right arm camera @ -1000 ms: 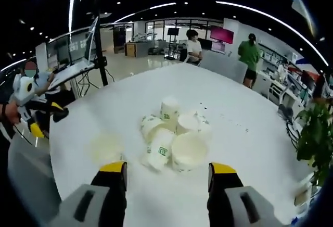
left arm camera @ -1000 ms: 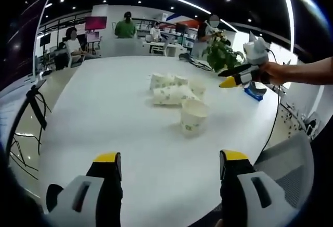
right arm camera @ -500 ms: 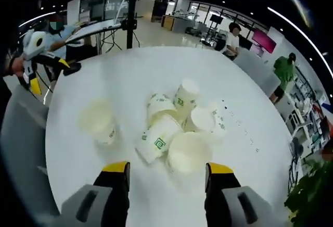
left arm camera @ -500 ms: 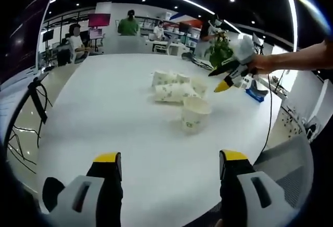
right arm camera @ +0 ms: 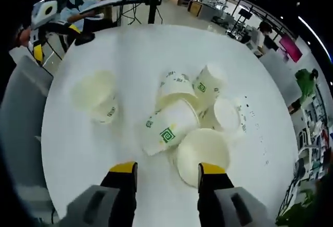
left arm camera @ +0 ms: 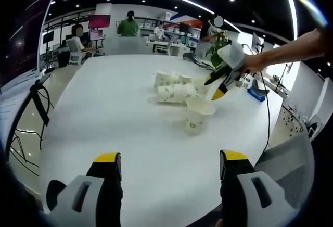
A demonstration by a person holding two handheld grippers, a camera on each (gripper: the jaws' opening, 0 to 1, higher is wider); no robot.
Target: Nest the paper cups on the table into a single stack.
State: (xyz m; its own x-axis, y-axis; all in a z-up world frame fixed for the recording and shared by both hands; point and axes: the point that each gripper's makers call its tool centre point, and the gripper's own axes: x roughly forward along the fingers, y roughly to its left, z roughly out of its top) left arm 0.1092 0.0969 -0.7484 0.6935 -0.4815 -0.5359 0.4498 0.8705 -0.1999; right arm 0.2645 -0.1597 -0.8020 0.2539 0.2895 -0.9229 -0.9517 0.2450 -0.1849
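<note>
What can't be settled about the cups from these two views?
- Cup count in the cluster: cups overlap in the right gripper view and are too small in the left gripper view.
- Whether any cups are already nested: overlap hides it.
- The print on the lone cup: too small; blurred in the right gripper view.

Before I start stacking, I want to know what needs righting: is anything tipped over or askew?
Yes. In the cluster, one paper cup lies on its side, its logo facing up, resting against the others. The nearest cup and a lone cup stand upright, mouths open. Nothing looks spilled or crushed on the table.
</note>
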